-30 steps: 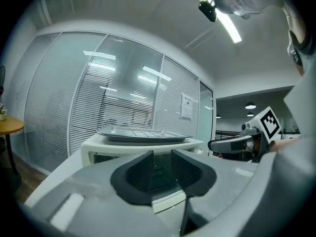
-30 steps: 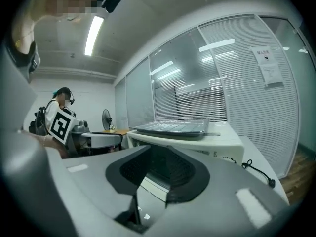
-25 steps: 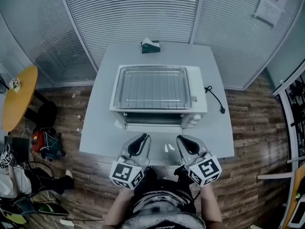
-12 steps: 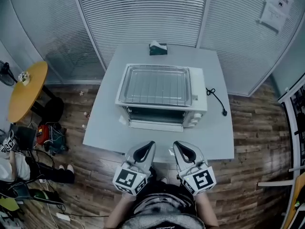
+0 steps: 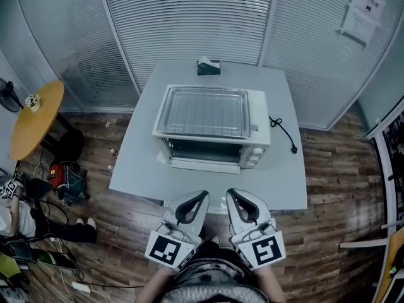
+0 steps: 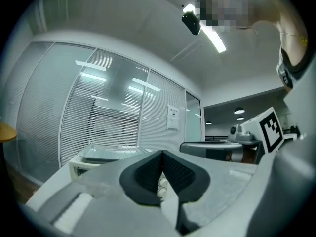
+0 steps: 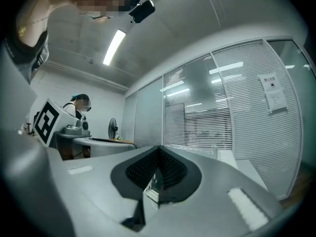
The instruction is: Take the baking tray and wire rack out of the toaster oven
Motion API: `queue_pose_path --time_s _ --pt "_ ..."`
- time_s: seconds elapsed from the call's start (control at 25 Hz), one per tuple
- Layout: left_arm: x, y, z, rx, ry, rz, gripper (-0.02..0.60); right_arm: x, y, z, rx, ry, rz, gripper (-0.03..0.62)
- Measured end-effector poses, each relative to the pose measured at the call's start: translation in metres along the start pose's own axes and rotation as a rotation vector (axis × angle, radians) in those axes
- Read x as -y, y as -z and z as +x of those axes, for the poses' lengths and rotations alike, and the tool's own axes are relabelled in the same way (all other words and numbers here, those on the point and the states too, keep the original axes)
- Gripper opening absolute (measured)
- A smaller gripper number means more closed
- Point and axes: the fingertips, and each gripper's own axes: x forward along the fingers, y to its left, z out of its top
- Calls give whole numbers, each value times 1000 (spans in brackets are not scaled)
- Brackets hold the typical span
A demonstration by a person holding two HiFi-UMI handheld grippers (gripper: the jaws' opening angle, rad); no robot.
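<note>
Shiny metal catches the light on top of the white toaster oven [image 5: 255, 145]. That is the baking tray [image 5: 203, 111], and the thin lines of the wire rack [image 5: 218, 120] show in it. So both things look to be out of the oven already and lie on its roof. The oven door [image 5: 205, 165] hangs open toward the person. The inside is dark, and I cannot tell if anything is left in there.

The left hand-held gripper [image 5: 202, 195] and the right hand-held gripper [image 5: 230, 192] sit side by side at the near edge of the grey table [image 5: 278, 182]. Both point straight at the oven. Both are closed tight and hold nothing.

The oven is right in front of them, with a bare strip of table in between. The tray's long side runs from left to right, across the way the grippers point. The left one lines up with the tray's left half and the right one with its right half. Neither is closer than the other. To take the tray, I think each would go forward and up to its own end.
</note>
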Motion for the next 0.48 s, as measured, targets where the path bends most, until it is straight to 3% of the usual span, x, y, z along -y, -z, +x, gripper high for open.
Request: queue_pose_path --time_s 0.16,0.48 --pt "4 -10 -2 20 2 29 5 -5 -4 -2 -4 2 -15 2" --pt "11 -4 -5 -12 13 -26 5 -18 1 -6 -28 -11 6 2"
